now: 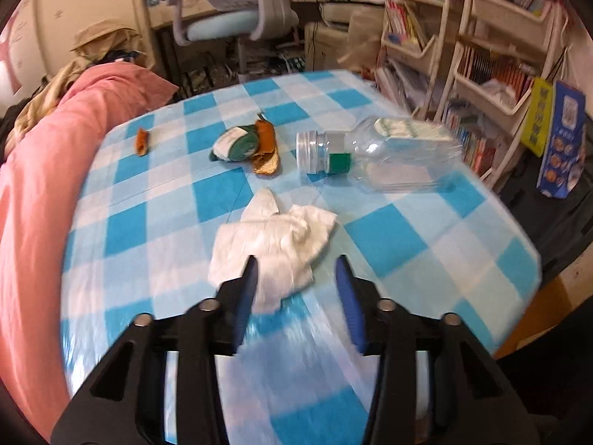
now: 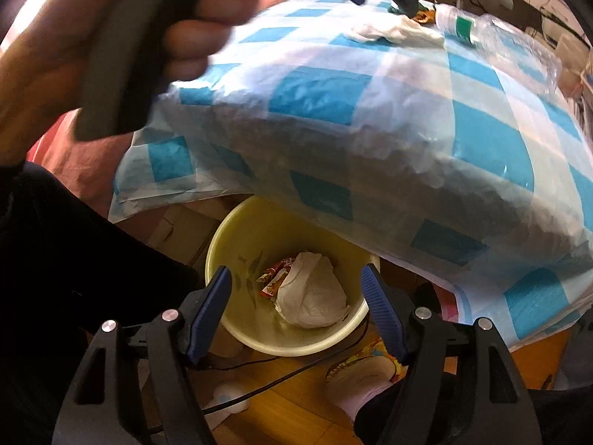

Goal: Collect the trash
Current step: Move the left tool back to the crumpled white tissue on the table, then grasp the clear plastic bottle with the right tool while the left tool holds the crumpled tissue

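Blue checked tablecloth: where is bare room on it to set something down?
The blue checked tablecloth is bare right of the crumpled white tissue, below the clear plastic bottle. Another bare strip lies along the pink blanket. Crowded: the far middle, around the green wrapper and orange peels.

Trash spread across the table (image 1: 463,244), with a bin (image 2: 237,230) on the floor below its near edge.

Taking the crumpled tissue (image 1: 274,244) as the landmark: it lies on the table's near middle, with the left gripper (image 1: 296,278) directly in front of it, jaws apart, one finger over the tissue's near edge. Behind the tissue to the right a bottle (image 1: 374,152) lies on its side, cap end pointing left. Behind it to the left sits a wrapper (image 1: 237,144) touching a peel (image 1: 265,148); a smaller scrap (image 1: 142,141) lies farther left. In the right wrist view, the bin stands under the table's edge, well in front of the tissue, holding a wad of paper (image 2: 315,293) and a packet (image 2: 274,278); the right gripper (image 2: 296,278) hangs open above it.
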`<state>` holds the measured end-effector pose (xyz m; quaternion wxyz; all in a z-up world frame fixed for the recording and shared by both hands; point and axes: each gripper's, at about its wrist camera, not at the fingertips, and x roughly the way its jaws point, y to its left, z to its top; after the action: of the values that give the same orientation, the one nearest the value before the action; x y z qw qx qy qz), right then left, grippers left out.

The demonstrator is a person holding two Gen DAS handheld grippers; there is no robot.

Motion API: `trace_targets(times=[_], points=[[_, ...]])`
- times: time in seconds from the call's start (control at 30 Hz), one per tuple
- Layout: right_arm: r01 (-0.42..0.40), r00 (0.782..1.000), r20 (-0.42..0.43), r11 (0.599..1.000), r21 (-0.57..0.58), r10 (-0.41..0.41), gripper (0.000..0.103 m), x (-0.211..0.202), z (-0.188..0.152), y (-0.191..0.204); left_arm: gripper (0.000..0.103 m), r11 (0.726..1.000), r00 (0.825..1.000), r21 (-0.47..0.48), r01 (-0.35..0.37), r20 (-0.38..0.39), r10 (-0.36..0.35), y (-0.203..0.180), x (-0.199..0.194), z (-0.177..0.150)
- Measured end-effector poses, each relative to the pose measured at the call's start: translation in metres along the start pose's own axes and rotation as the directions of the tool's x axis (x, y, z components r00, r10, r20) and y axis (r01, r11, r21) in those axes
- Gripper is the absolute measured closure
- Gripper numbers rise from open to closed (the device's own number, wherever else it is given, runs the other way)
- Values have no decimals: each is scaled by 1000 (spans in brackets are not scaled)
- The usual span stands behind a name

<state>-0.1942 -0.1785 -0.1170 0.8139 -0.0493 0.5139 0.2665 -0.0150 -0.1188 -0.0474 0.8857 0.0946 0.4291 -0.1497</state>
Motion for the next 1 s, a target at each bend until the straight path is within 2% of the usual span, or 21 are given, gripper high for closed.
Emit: trace_targets(times=[0.03, 0.13, 0.2, 0.33, 0.4, 0.5, 0.53, 0.57, 0.77, 0.83, 1.0], points=[[-5, 1000, -1, 1000, 3, 5, 34, 1, 1, -1, 89, 1000, 1000, -4, 0, -25, 0, 2, 11, 4], [-21, 1000, 1, 1000, 12, 21, 34, 1, 4, -3, 101, 999, 998, -38, 22, -56, -24, 12, 27, 9], [-30, 1000, 8, 999, 15, 30, 33, -1, 7, -6, 101, 995, 997, -76, 67, -43, -70, 19, 22, 14], [-50, 999, 9, 999, 18, 50, 33, 1, 12, -9, 102, 975, 987, -163, 154, 80, -143, 47, -14, 30], [-58, 998, 7, 998, 11, 58, 33, 2, 14, -8, 102, 955, 977, -224, 196, 129, -171, 65, -28, 34], [-66, 998, 1, 998, 2, 66, 33, 6, 15, -6, 102, 901, 956, -326, 285, 171, -240, 92, -35, 33], [-67, 998, -3, 998, 2, 67, 33, 7, 15, -6, 102, 892, 955, -348, 289, 172, -243, 98, -34, 31], [-69, 998, -2, 998, 2, 69, 33, 7, 16, -5, 102, 893, 957, -351, 282, 167, -236, 99, -35, 29], [-60, 998, 25, 998, -17, 61, 33, 0, 20, -5, 102, 929, 980, -317, 190, 112, -163, 100, -34, 22], [-38, 998, 45, 998, -43, 40, 33, -4, 22, -3, 102, 937, 985, -305, 168, 95, -145, 100, -33, 20], [29, 995, 97, 995, -92, -20, 33, -16, 31, -1, 102, 936, 986, -312, 163, 89, -142, 104, -34, 19]])
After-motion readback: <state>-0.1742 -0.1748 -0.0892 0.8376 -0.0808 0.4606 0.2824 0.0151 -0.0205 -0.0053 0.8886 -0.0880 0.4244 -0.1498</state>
